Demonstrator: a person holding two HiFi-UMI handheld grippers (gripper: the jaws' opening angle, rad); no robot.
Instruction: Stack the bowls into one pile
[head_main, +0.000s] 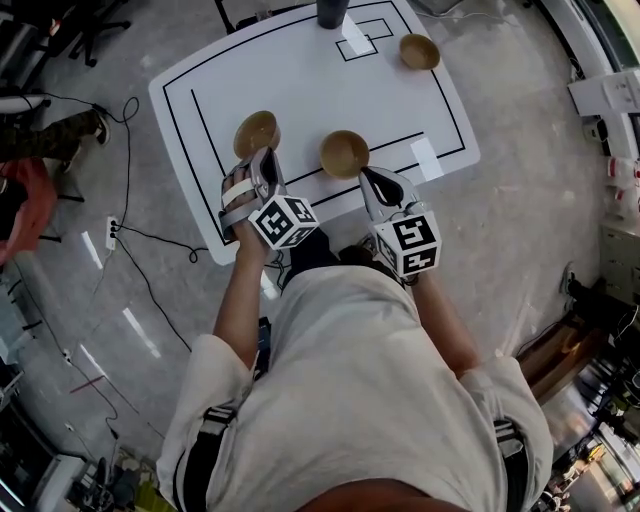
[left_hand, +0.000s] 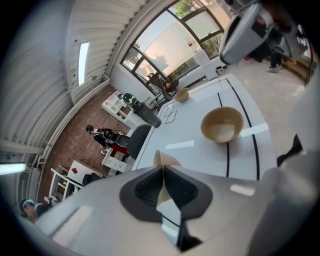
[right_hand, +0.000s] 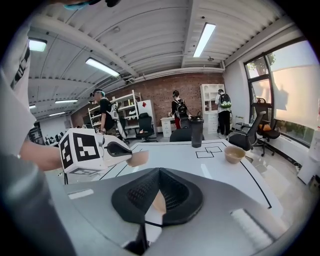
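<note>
The left gripper (head_main: 262, 158) pinched the left bowl's (head_main: 256, 132) rim near the table's (head_main: 300, 80) front-left corner; the right gripper (head_main: 372, 177) was closed, seemingly empty. The held bowl should travel level, centre over the middle bowl (head_main: 344, 153) by the front edge, then be released low

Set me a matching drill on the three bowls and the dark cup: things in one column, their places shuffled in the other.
1 left bowl
2 middle bowl
3 far bowl
4 dark cup

a upright at the table's far edge
b rim pinched in the left gripper
c at the right gripper's tips
d beside the table's right edge

Pairs: 1-b, 2-c, 3-d, 4-a
</note>
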